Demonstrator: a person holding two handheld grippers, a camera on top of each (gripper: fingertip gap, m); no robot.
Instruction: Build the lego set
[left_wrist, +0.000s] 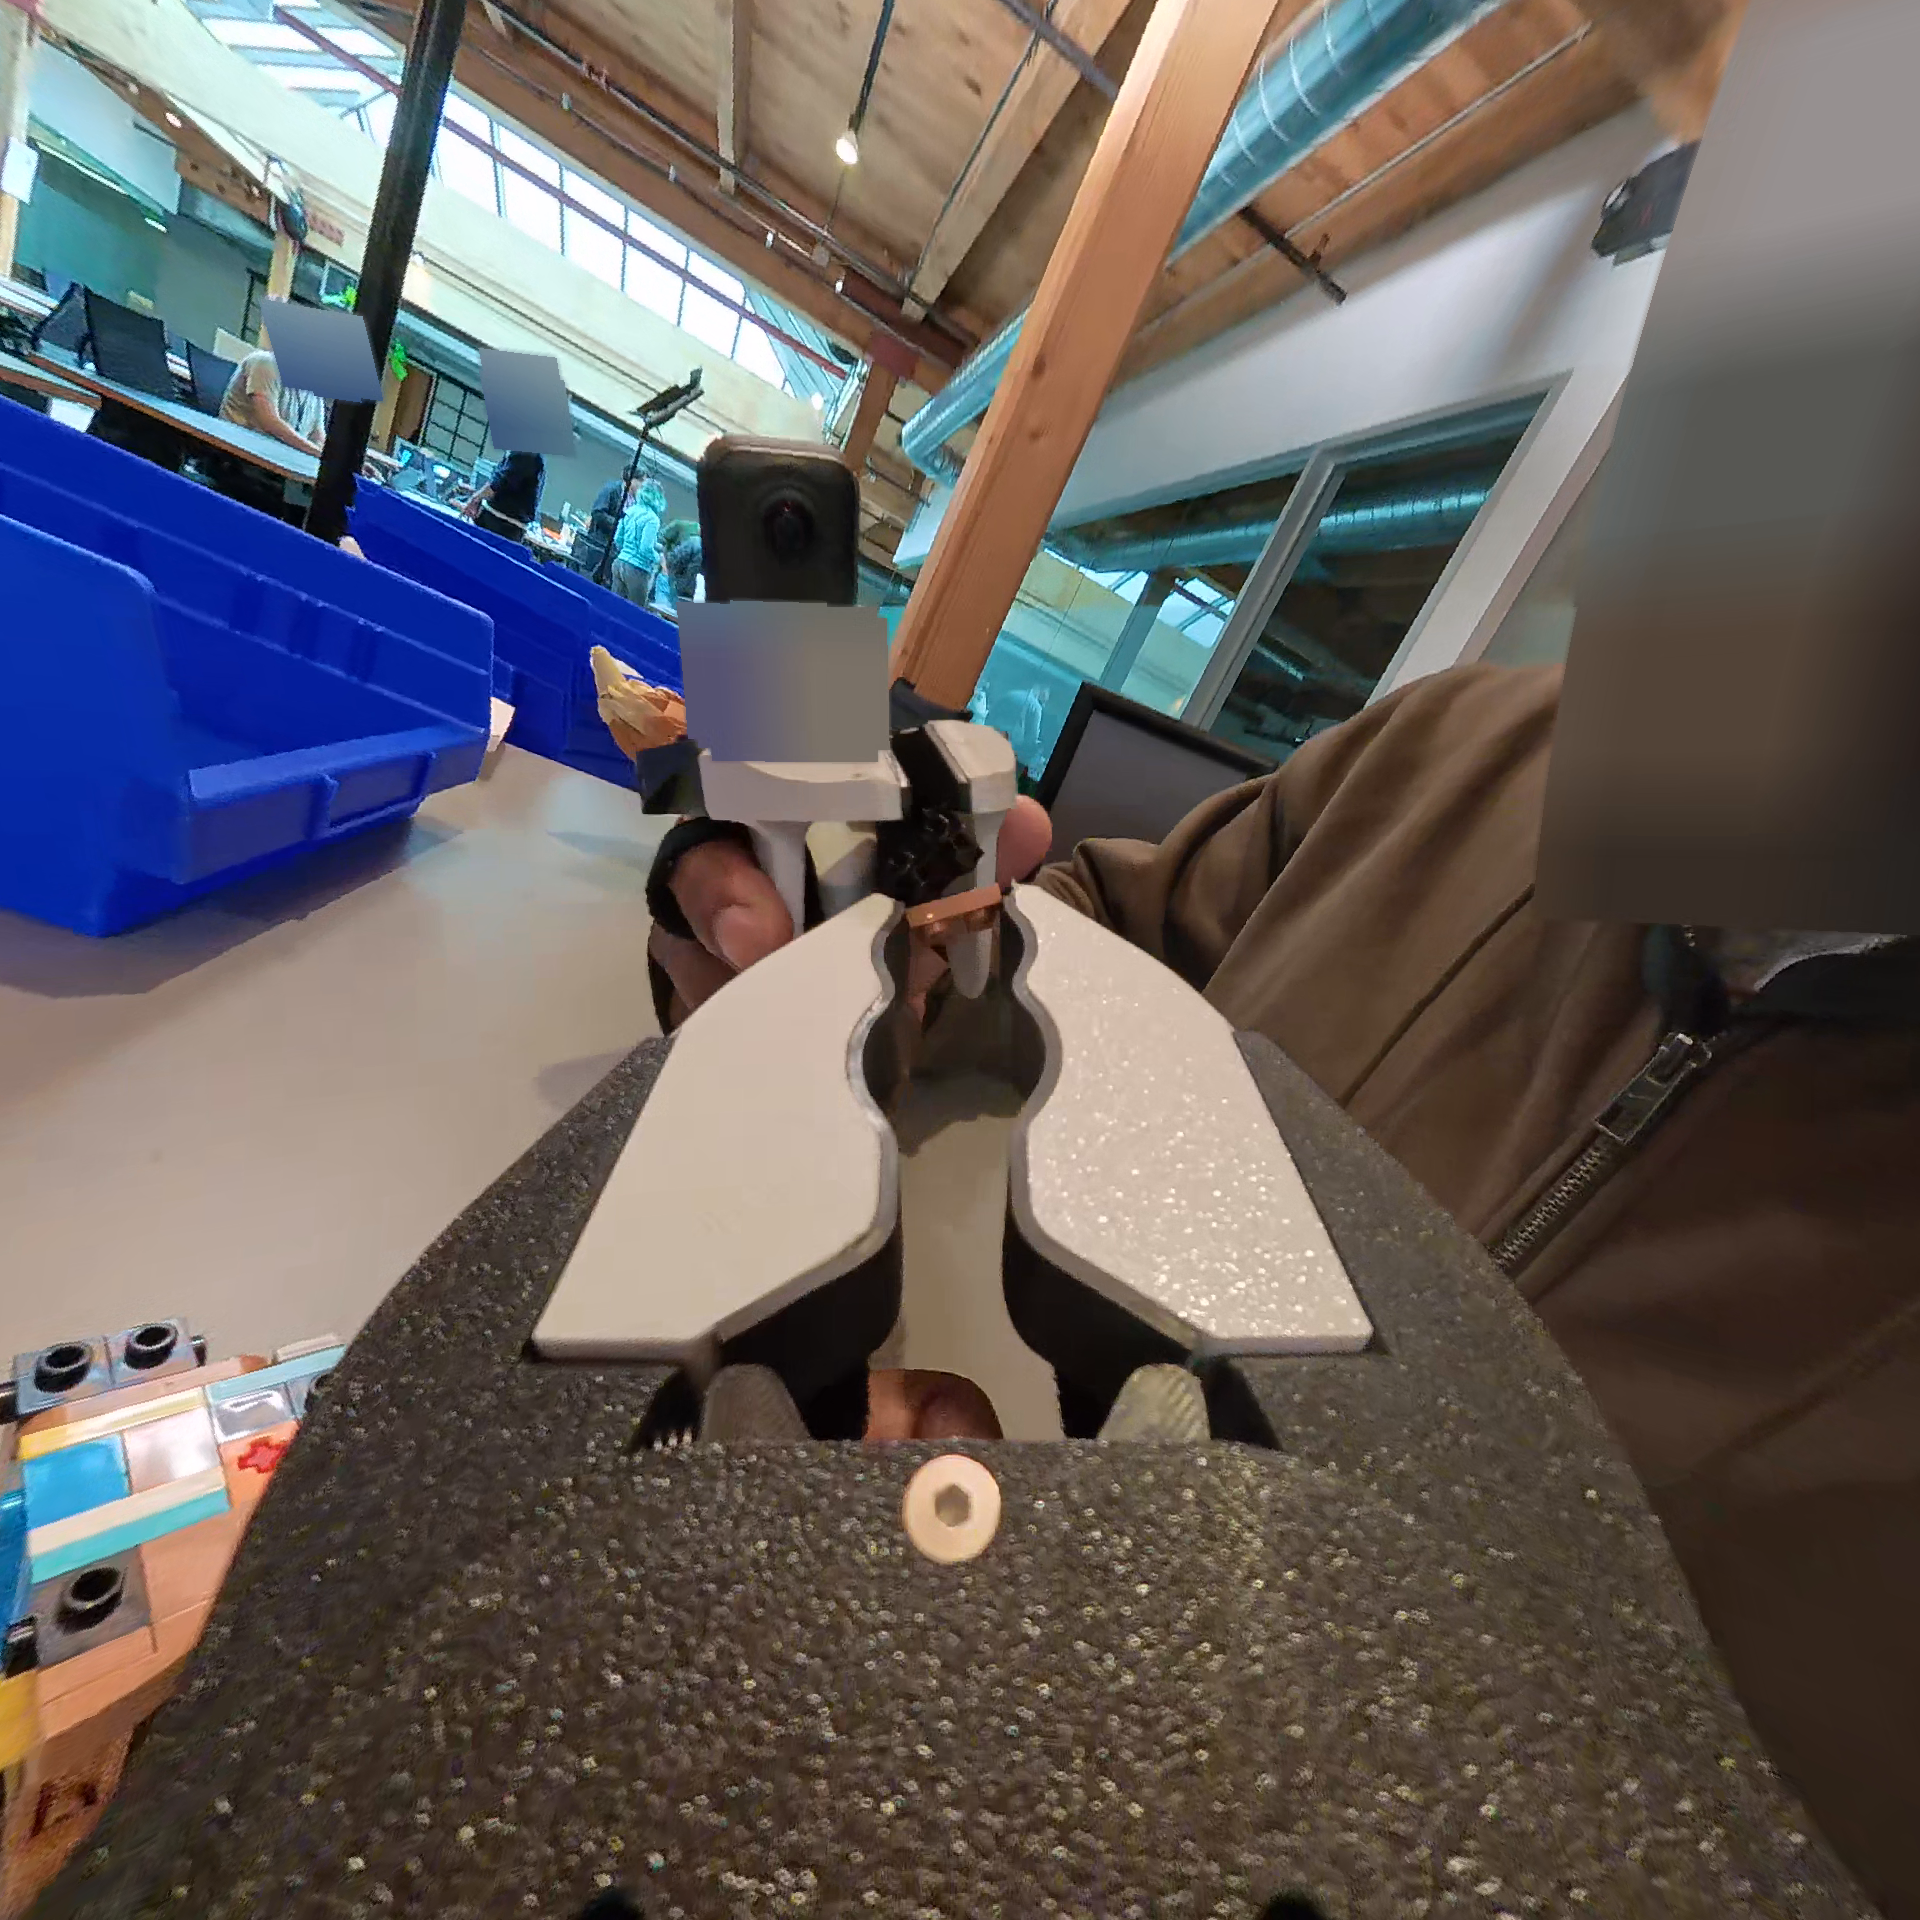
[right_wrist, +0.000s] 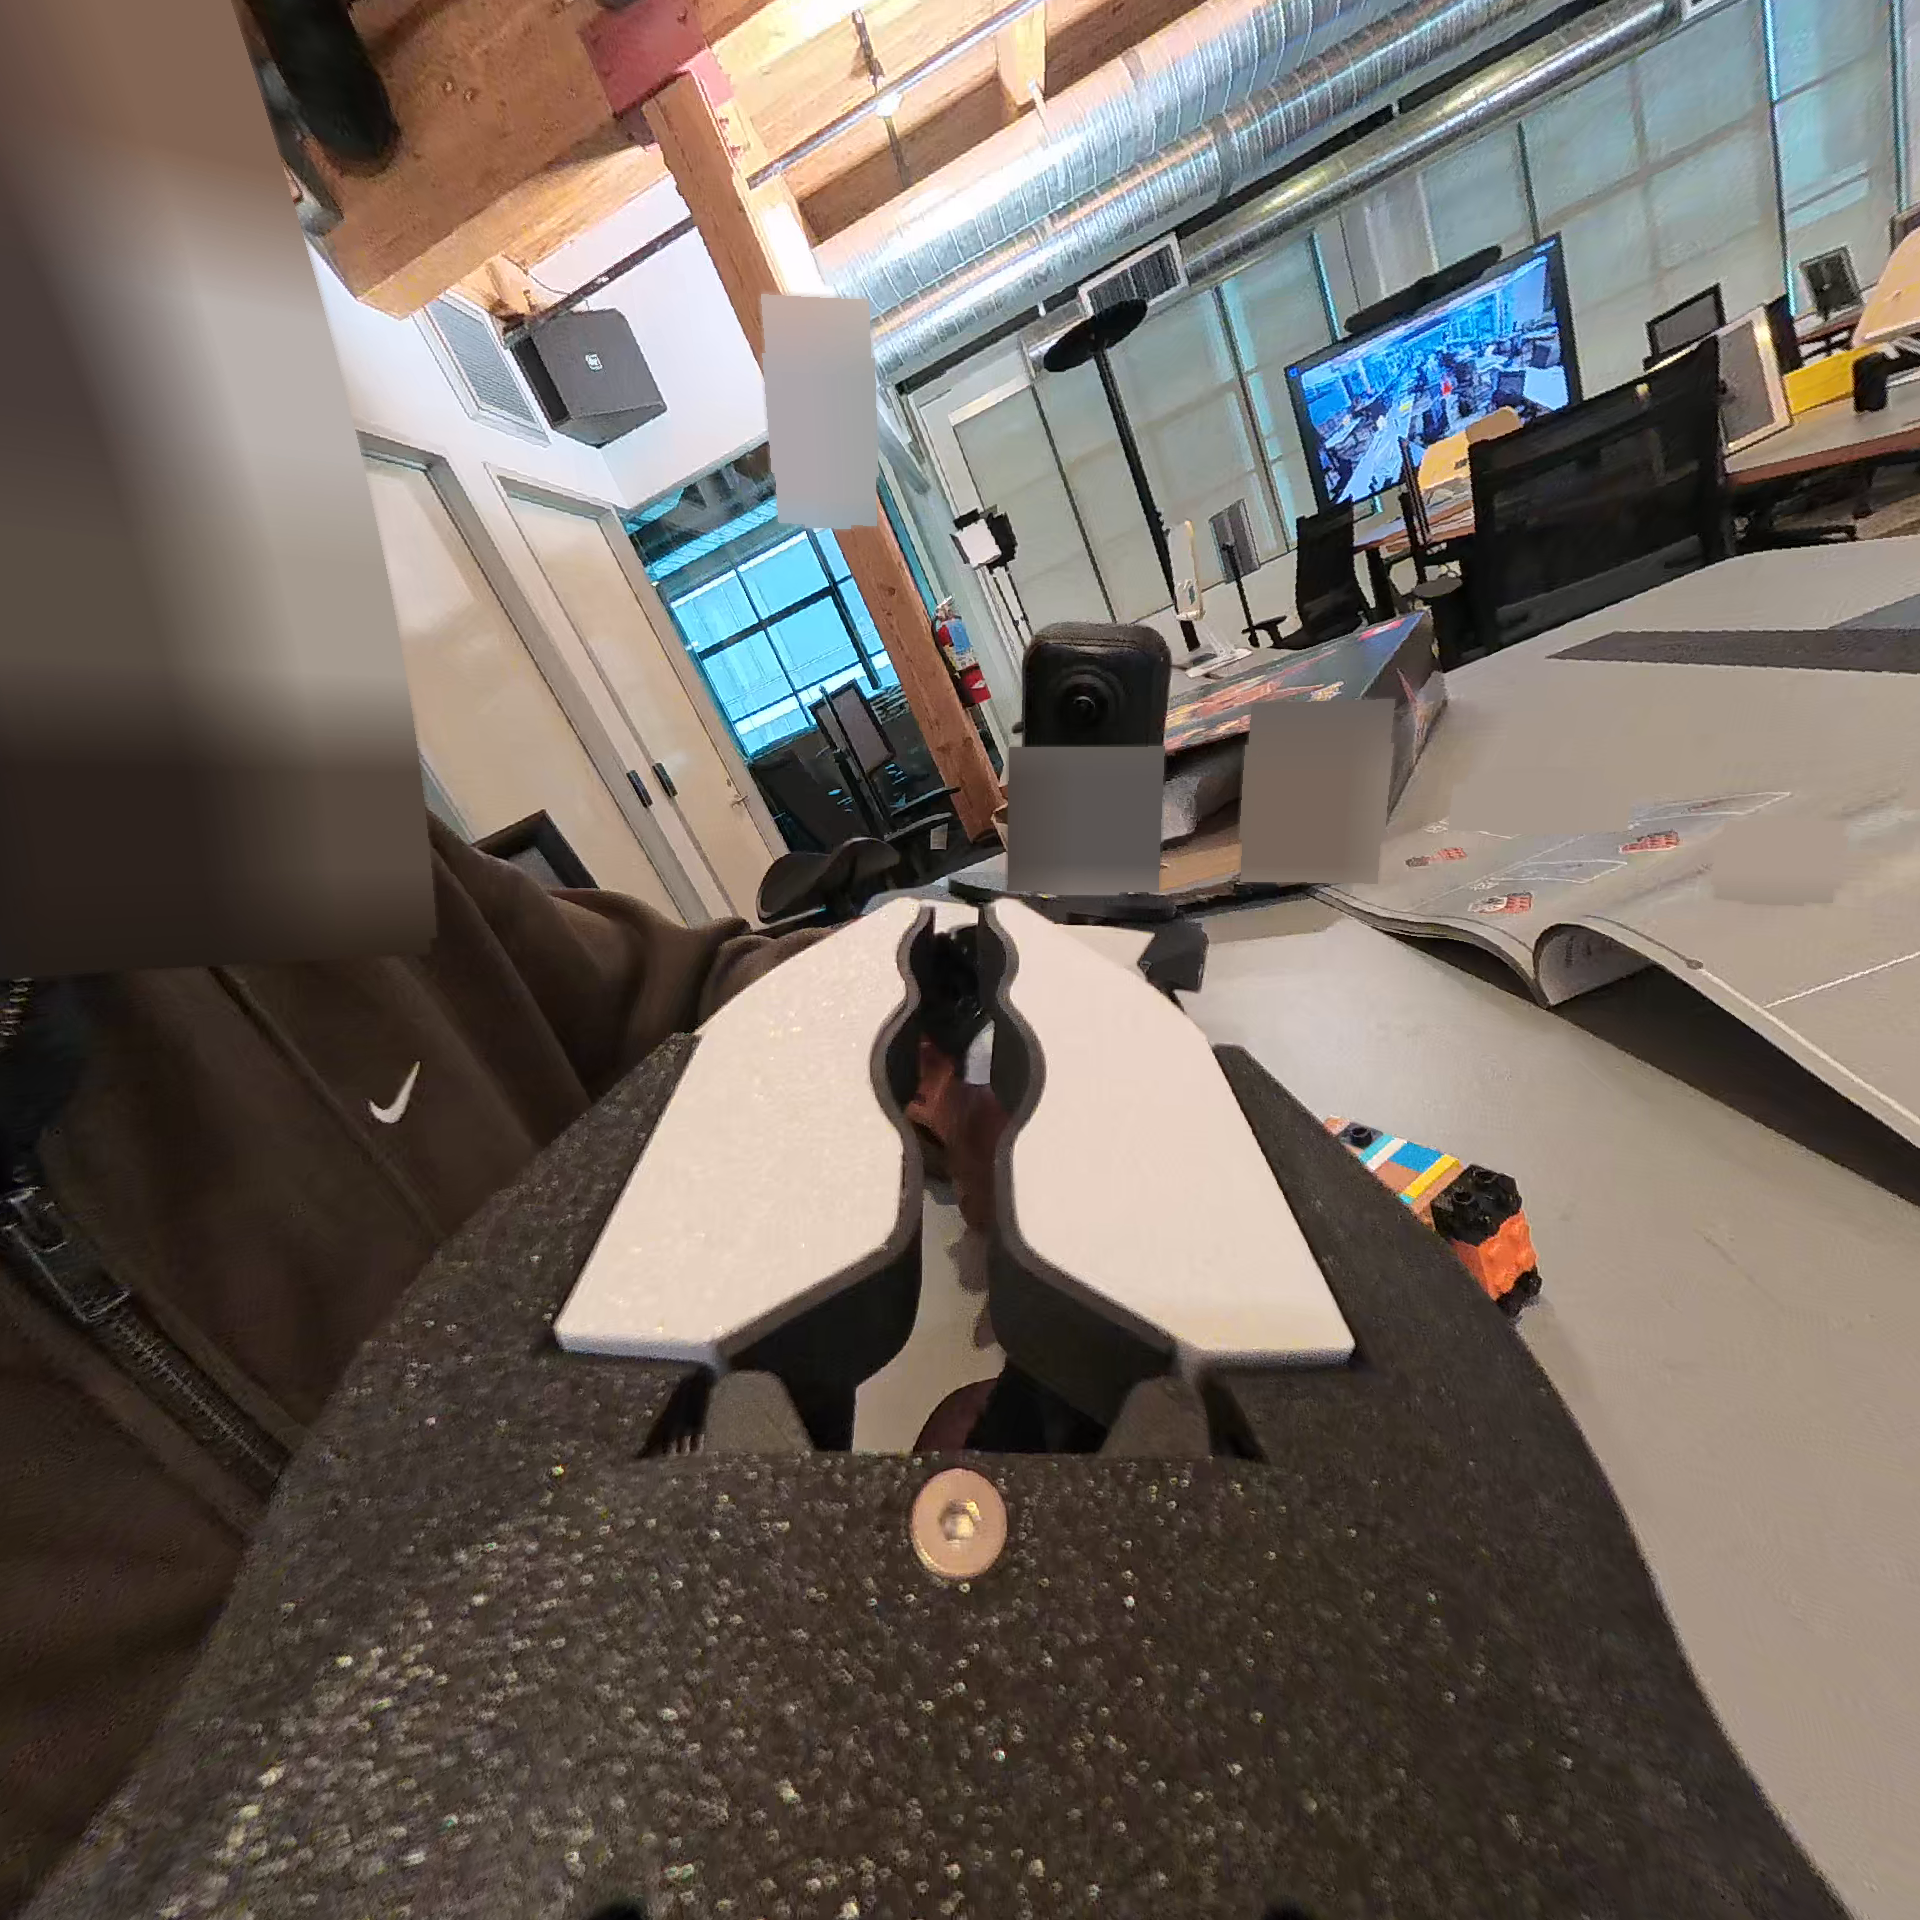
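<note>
Brown plate (left_wrist: 951, 918), small and studded, sits pinched between my left gripper (left_wrist: 954, 914) tips at frame centre. My right gripper (right_wrist: 954, 940), facing it, closes on a black toothed piece (right_wrist: 958, 977). Partly built model (right_wrist: 1439, 1195), glossy tiles and orange blocks, rests on the smooth grey table (right_wrist: 1662, 1351) at lower right; blue bins (left_wrist: 239, 727) crowd the upper left.
</note>
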